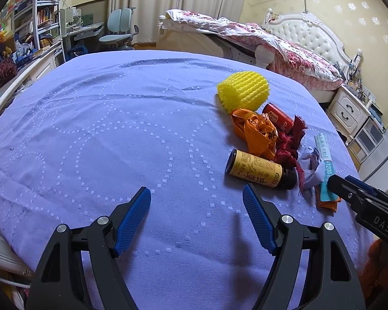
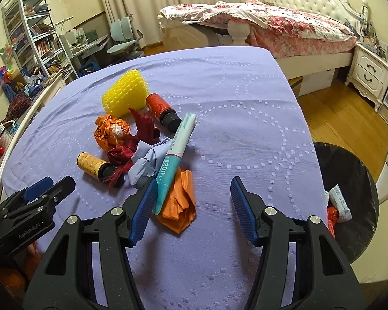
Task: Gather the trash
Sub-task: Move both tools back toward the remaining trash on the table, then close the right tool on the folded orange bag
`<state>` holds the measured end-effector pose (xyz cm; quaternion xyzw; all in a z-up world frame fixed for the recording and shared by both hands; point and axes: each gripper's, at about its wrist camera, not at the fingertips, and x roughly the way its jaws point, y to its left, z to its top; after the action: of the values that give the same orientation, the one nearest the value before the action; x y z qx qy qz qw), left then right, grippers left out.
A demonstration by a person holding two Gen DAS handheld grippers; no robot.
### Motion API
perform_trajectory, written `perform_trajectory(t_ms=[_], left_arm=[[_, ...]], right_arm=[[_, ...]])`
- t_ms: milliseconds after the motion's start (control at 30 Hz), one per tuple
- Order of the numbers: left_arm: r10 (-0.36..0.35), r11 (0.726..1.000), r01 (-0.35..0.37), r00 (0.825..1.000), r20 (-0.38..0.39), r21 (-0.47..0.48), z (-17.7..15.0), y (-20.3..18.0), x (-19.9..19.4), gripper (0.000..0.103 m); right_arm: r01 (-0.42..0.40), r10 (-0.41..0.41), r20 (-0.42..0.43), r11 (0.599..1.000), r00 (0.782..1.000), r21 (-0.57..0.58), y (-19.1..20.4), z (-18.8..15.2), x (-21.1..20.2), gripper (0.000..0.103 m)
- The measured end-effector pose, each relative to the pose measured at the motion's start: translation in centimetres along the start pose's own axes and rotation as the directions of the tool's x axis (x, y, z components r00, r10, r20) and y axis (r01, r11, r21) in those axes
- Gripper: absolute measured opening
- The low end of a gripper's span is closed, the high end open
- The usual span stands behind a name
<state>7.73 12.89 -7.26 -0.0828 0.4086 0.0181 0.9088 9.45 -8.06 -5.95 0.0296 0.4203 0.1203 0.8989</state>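
Note:
A heap of trash lies on the lilac quilted cloth (image 2: 240,118): a yellow foam net (image 2: 125,91), a red bottle (image 2: 161,109), a crumpled orange wrapper (image 2: 111,133), dark red ribbon (image 2: 144,129), a yellow-labelled bottle (image 2: 91,164), crumpled lilac paper (image 2: 142,165), a teal tube (image 2: 174,157) and a flat orange wrapper (image 2: 181,204). My right gripper (image 2: 194,182) is open, low over the flat orange wrapper, its left finger beside the tube's near end. My left gripper (image 1: 196,191) stands open over bare cloth, just left of the yellow-labelled bottle (image 1: 258,169).
A bin lined with a black bag (image 2: 354,170) stands on the floor off the cloth's right edge, with a white packet (image 2: 340,201) inside. Beyond are a bed with a floral quilt (image 2: 284,25), a nightstand (image 2: 370,72), a desk chair (image 2: 122,36) and shelves (image 2: 36,38).

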Motion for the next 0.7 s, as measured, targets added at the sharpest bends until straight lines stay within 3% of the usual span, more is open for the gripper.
perform_trajectory(t_ms=[400, 700], left_arm=[[0.003, 1.0, -0.003, 1.0, -0.007, -0.007, 0.0, 0.4, 0.3, 0.074], [0.003, 1.0, -0.003, 1.0, -0.006, -0.002, -0.1, 0.2, 0.2, 0.074]], right_arm=[[0.019, -0.021, 0.039, 0.998, 0.999, 0.053, -1.8, 0.2, -1.2, 0.057], [0.009, -0.009, 0.002, 1.0, 1.0, 0.024, -1.1, -0.4, -0.7, 0.057]])
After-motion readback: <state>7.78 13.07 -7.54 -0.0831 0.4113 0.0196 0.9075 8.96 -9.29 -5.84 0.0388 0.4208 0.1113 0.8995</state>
